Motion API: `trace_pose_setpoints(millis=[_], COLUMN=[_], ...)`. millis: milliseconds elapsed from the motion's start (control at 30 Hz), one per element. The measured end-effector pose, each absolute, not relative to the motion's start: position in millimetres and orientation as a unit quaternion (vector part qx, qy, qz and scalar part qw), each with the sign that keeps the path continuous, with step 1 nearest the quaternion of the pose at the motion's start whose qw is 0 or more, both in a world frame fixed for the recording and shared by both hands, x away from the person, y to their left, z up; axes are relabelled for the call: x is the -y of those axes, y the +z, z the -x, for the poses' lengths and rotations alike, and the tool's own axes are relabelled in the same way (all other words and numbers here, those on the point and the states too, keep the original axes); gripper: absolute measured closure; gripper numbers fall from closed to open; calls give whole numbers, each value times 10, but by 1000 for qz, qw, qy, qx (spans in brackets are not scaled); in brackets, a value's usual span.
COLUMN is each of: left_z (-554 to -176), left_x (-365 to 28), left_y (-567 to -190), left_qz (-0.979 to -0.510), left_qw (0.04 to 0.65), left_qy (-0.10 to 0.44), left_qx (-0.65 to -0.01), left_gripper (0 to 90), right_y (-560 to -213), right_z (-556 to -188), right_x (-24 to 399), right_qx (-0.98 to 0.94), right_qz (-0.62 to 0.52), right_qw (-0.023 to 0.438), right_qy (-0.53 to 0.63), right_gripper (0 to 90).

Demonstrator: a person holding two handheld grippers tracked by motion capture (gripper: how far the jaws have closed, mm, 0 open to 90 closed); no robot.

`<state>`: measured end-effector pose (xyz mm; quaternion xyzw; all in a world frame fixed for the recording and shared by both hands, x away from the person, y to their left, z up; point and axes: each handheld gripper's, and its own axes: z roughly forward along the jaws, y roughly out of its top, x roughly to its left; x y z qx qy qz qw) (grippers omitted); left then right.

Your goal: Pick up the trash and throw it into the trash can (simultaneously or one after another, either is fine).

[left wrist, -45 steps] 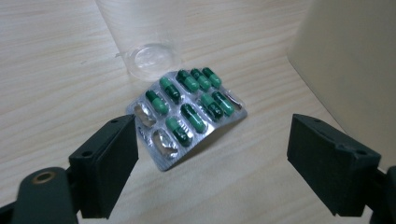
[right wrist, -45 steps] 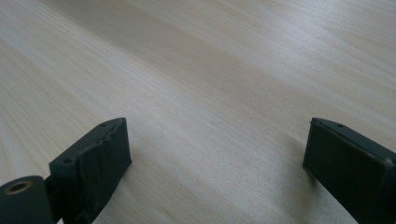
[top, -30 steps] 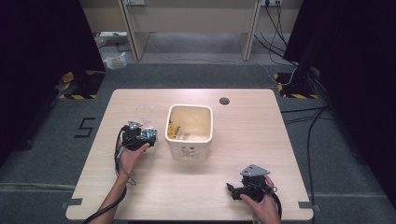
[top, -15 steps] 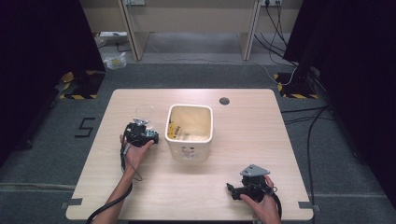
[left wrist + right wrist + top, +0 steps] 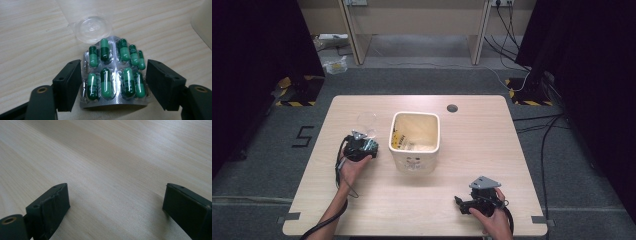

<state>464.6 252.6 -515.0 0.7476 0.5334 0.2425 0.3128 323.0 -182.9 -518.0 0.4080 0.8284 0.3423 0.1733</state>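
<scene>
Nearest you, your right gripper rests low on the bare surface, its fingers spread wide with nothing between them; it has no part in the work yet. Further out, your left gripper has its fingers either side of a blister pack of green capsules; the pack bows slightly and its near edge seems raised off the wood, so I judge it pinched. A clear plastic cup lies just beyond the pack. Past that, to the right, stands the cream bin, with some items already inside. What seems left: carry the pack over the rim and drop it.
</scene>
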Motion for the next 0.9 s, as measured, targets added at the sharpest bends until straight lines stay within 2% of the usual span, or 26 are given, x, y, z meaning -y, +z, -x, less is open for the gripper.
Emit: trace_pose_setpoints(millis=[33, 133, 700, 900], left_z=[-4625, -4579, -4308, -4264], left_x=[-2537, -2555, -2557, -2541], left_y=[-5145, -5122, -4677, -4538], left_qz=[-749, -751, -770, -775], left_qw=[316, 323, 395, 405], left_qy=[240, 235, 167, 161], left_qx=[-530, -525, -473, -458], left_gripper=[342, 352, 361, 365], right_y=[-5180, -5180, -5180, -5180], right_z=[-3229, -3230, -3231, -3231], right_x=[1827, 1827, 1826, 1826], right_qx=[-828, -828, -828, -828], right_qz=[-409, -409, -408, -408], right_qw=[173, 173, 173, 173], right_qy=[343, 343, 343, 343], right_gripper=[71, 71, 71, 71])
